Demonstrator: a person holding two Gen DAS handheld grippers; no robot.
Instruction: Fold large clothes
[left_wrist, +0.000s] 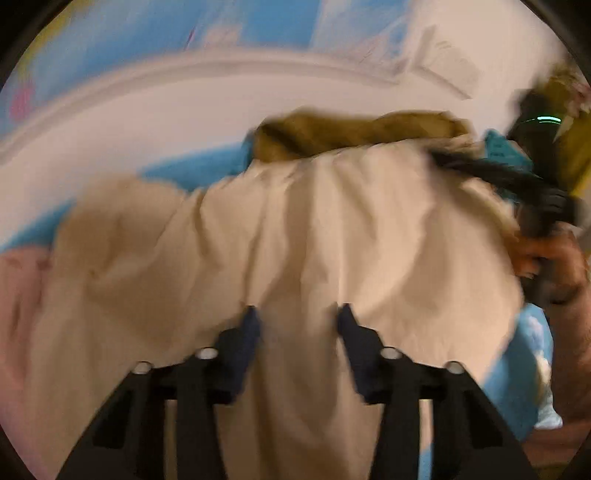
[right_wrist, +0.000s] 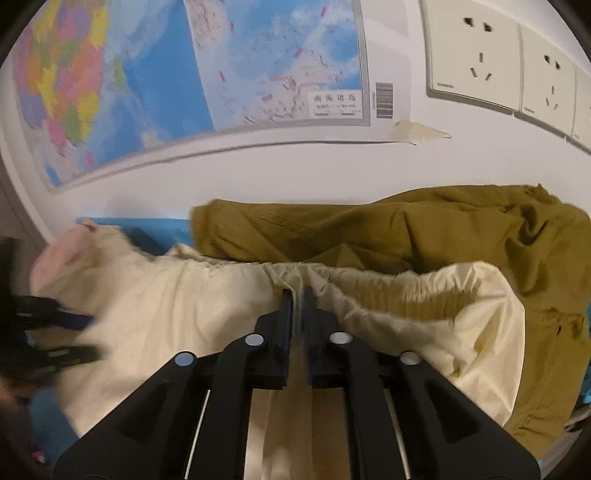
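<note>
Cream trousers (left_wrist: 280, 236) lie spread on a blue surface, also in the right wrist view (right_wrist: 155, 317). My left gripper (left_wrist: 297, 314) is open, its fingers spread just above the cream cloth; that view is blurred. My right gripper (right_wrist: 298, 295) is shut on the trousers' elastic waistband (right_wrist: 369, 288). It also shows at the right edge of the left wrist view (left_wrist: 532, 192), held by a hand. My left gripper shows blurred at the left of the right wrist view (right_wrist: 55, 332).
An olive-brown garment (right_wrist: 406, 225) lies bunched behind and to the right of the trousers, against a white wall. A map poster (right_wrist: 184, 74) and wall sockets (right_wrist: 476, 55) hang above. A pink cloth (left_wrist: 18, 295) lies at the left.
</note>
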